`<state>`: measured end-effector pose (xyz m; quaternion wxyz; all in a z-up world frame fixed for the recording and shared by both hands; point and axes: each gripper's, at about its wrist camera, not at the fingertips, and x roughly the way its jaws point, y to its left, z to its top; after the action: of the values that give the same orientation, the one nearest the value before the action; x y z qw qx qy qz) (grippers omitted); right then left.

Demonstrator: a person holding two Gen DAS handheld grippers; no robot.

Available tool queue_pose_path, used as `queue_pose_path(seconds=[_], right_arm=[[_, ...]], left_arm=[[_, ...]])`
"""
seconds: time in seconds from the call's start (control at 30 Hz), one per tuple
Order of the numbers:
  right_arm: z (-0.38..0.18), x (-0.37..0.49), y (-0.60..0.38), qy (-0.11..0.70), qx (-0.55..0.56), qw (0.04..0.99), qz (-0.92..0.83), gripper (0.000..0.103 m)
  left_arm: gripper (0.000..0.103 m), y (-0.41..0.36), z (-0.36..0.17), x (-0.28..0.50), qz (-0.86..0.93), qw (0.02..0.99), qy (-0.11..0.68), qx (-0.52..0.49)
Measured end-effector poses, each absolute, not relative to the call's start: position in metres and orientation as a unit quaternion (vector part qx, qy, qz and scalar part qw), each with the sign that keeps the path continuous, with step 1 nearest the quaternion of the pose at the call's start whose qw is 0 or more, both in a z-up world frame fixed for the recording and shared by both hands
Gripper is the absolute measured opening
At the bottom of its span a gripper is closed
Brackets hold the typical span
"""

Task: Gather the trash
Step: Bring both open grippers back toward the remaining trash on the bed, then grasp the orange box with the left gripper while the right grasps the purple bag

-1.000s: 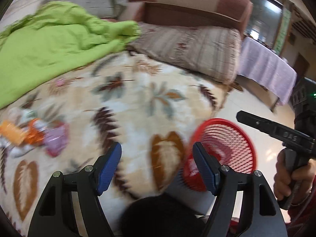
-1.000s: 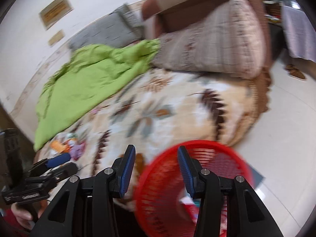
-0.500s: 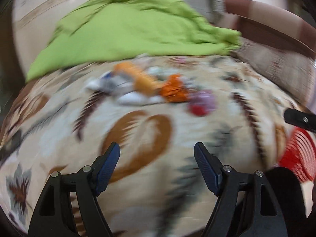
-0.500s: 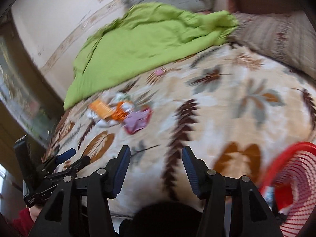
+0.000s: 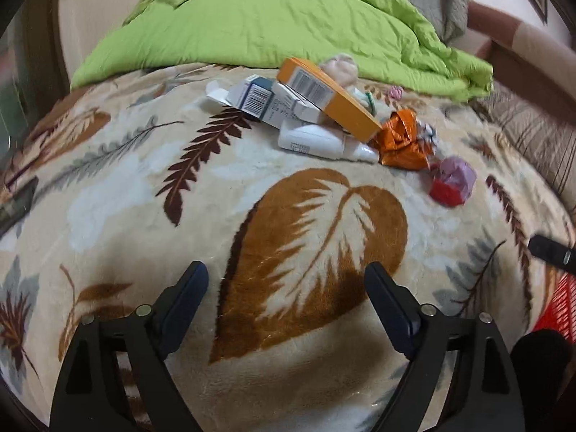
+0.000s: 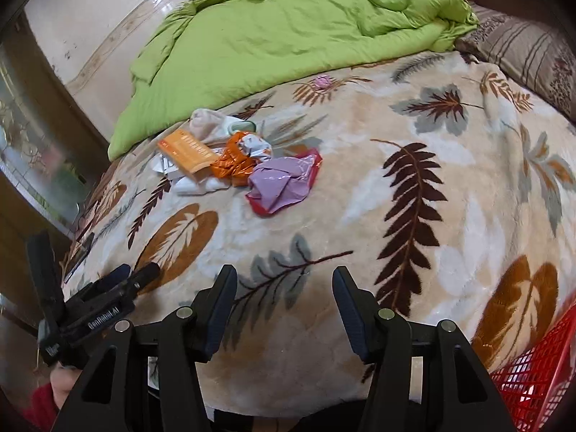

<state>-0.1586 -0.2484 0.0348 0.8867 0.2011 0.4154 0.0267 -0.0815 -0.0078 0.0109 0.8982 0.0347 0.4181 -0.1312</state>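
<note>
On blanket (image 5: 108,194): trash pile (image 5: 324,115) now centred; red basket (image 6: 540,370) at edge.

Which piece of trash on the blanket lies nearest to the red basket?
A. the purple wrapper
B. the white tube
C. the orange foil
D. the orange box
A: in the right wrist view the purple wrapper lies at the pile's edge toward the red basket.

trash pile (image 6: 230,158) on leaf blanket (image 6: 414,216), red basket (image 6: 540,370) btm-right
</note>
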Motion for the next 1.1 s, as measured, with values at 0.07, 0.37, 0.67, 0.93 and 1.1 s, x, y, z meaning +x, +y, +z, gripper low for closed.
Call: queue_pose_path(seconds=[0.07, 0.37, 0.67, 0.93, 1.1], right_arm=[[0.037, -0.154, -0.249, 0.413, 0.208, 0.886, 0.026, 0.064], [0.028, -0.072, -0.246, 0.387, 0.253, 0.887, -0.001, 0.083], [0.005, -0.056, -0.256, 0.385, 0.258, 0.886, -0.020, 0.041], [0.025, -0.076, -0.268, 0.335, 0.257, 0.906, -0.033, 0.040], [0.027, -0.077, -0.274, 0.326, 0.269, 0.906, -0.027, 0.040]], left_arm=[[0.089, -0.009, 0.009, -0.081, -0.132, 0.898, 0.418, 0.041], [0.089, -0.008, 0.008, -0.081, -0.135, 0.898, 0.417, 0.043], [0.089, -0.004, 0.011, -0.080, -0.140, 0.900, 0.413, 0.019], [0.089, 0.001, 0.039, -0.051, -0.163, 0.884, 0.431, -0.075], [0.080, 0.000, 0.047, -0.003, -0.171, 0.850, 0.464, -0.180]])
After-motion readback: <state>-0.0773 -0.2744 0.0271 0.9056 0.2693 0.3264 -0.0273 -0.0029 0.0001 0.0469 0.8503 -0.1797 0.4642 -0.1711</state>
